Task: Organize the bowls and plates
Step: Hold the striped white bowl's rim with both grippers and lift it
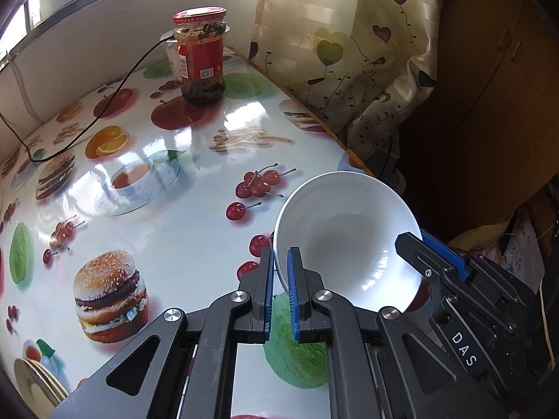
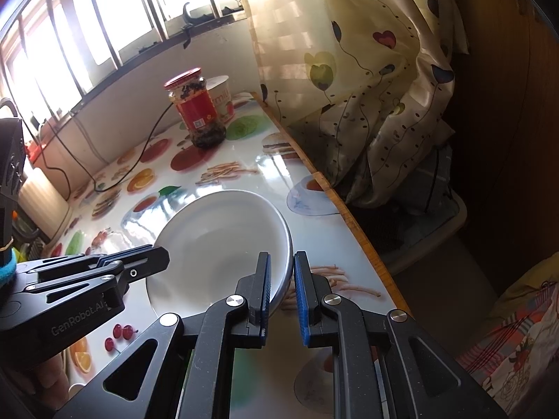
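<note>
- A table [image 1: 195, 244] covered in a glossy cloth printed with burgers, cherries, fries and fruit is filling both views; its wooden edge is running along the right, with a heart-patterned curtain [image 1: 356, 52] hanging beyond it and a barred window [image 2: 104, 17] glowing behind.
- In the left wrist view, the left gripper [image 1: 278, 279] is sitting nearest, its blue-padded fingers [image 1: 291, 289] standing only a narrow gap apart and straddling the near-left rim of a white bowl [image 1: 349, 237], one finger outside and one inside. The pads are lying close to the rim, but whether they are pressing on it I cannot tell.
- The bowl is tilting, its inside facing the camera, near the table's right edge.
- The right gripper [image 2: 282, 279] is straddling the bowl's [image 2: 223, 237] opposite rim in the same way, with a slightly wider gap; the outer pad appears to be standing a little off the rim, so a firm hold is not showing.
- In each view the other gripper is reaching in from the side at the bowl.
- At the lower left corner of the left wrist view, a stack of plates [image 1: 35, 380] is peeking in at the table's near side.
- Farther off, a red-lidded jar [image 1: 201, 56] of dark contents is standing upright, with a white cup [image 2: 222, 99] just behind it.
- A black cable [image 1: 104, 104] is trailing across the far left of the table.
</note>
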{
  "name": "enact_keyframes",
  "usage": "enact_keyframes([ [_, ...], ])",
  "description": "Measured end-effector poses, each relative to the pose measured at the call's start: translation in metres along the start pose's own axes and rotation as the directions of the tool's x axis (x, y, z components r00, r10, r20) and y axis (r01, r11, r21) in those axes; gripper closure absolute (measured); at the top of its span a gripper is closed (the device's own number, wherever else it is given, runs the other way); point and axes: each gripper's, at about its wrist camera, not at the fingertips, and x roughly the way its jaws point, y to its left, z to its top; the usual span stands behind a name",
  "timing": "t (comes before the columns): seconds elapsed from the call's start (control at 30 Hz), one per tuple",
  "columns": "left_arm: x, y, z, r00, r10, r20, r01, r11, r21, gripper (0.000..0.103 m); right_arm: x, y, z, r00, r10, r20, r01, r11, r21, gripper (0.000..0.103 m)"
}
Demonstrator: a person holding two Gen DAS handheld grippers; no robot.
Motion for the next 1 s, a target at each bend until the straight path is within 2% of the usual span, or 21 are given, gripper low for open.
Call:
enact_keyframes([
  [0.3,-0.008,0.0,-0.003,1.0,0.003,0.015,-0.003,1.0,0.001,0.095,-0.005,0.0,0.003,1.0,0.006,0.008,-0.006,1.0,0.001,0.089],
  [1.0,-0.047,-0.008,-0.018,0.998,-0.007,0.068,0.007,1.0,0.0,0.095,-0.05,0.008,-0.009,0.998,0.024,0.065,-0.024,1.0,-0.009,0.089],
])
